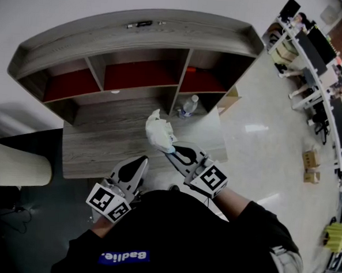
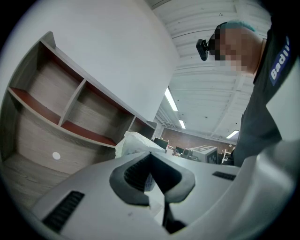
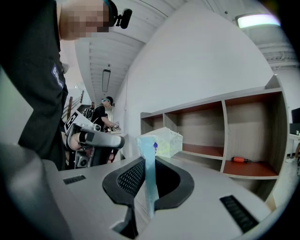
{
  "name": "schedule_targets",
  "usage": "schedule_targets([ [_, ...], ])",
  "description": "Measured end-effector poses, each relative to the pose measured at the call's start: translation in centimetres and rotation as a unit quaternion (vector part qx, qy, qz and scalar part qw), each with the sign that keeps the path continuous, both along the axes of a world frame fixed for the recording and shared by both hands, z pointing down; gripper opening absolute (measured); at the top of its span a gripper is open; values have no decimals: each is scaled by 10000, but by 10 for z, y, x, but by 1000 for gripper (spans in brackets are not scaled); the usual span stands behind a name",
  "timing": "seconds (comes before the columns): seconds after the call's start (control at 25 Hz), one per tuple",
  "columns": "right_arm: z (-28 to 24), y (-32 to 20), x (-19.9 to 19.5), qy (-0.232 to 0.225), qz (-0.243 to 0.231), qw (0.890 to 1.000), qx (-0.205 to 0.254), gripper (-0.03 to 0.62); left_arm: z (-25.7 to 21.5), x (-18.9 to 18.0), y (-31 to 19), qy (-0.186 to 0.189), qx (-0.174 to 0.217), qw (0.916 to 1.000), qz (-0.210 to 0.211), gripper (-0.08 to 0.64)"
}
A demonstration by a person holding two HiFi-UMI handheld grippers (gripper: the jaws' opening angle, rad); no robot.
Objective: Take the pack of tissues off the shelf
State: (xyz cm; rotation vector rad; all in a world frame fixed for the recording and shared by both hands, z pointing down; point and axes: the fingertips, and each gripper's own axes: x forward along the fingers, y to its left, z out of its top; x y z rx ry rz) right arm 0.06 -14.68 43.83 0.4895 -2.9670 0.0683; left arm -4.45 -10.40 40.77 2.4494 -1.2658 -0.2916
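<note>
Now, in the head view my right claw holds the pack of tissues above the wooden top, in front of the shelf. My left claw hangs beside it.

In the left gripper view the jaws are together, with nothing gripped.

In the right gripper view the jaws are nearly closed, pinching the pack's blue edge.

Left gripper and right gripper: pale grey shells, black ribbed pads, a black-and-white marker cube behind each jaw pair, then black sleeves and a blue chest patch.
</note>
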Motion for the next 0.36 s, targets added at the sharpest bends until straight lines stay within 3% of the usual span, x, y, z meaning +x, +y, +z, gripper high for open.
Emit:
schedule_targets([
  [0.36,-1,0,0,-7,-26,10000,37,61,-1,1,0,-25,10,10000,-6,-2],
])
